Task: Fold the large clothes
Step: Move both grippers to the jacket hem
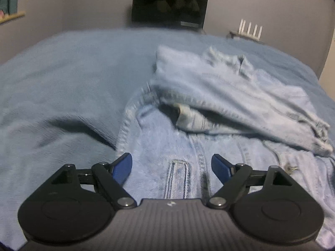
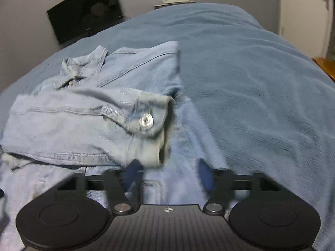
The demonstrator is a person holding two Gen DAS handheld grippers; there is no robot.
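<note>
A light blue denim jacket (image 1: 209, 96) lies on the blue bedspread (image 1: 62, 79), with its sleeves folded across its body. My left gripper (image 1: 171, 168) is open and empty, just above the jacket's hem near its left edge. In the right wrist view the jacket (image 2: 83, 113) fills the left half, and a sleeve cuff with a silver button (image 2: 146, 121) lies on top. My right gripper (image 2: 169, 175) is open and empty over the jacket's right edge, just below the cuff. The view is blurred by motion.
The bedspread (image 2: 251, 83) stretches wide on both sides of the jacket. A dark screen (image 1: 169, 5) stands against the grey wall beyond the bed. A white router (image 1: 250, 29) sits on a ledge beside it. A wooden edge (image 2: 326, 64) and a door show at far right.
</note>
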